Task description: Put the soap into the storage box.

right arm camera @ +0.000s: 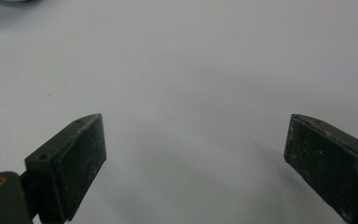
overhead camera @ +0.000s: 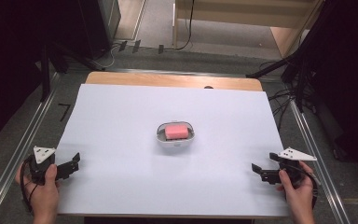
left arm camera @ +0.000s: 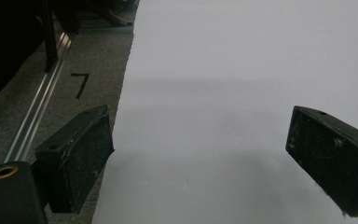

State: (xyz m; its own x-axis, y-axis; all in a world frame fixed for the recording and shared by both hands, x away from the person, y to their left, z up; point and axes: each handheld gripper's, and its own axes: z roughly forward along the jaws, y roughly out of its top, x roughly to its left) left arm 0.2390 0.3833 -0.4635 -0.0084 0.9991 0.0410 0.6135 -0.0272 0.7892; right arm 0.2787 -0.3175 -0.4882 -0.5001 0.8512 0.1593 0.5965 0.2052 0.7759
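Hands at the near edge of the white paper-covered worktop, one per corner. Left black two-jaw gripper sits by the near-left corner, jaws spread wide w/ nothing between them; left gripper view has one jaw over the grey floor, the other over the white sheet. Right black two-jaw gripper rests near the near-right corner, jaws likewise released, bare sheet between them in the right gripper view. Both point inward. Farther in, approx. mid-worktop, well apart from both grippers: small white oval soap dish holding a pink rectangular soap bar, lying flat inside. Beyond, the worktop's bare wooden far edge.
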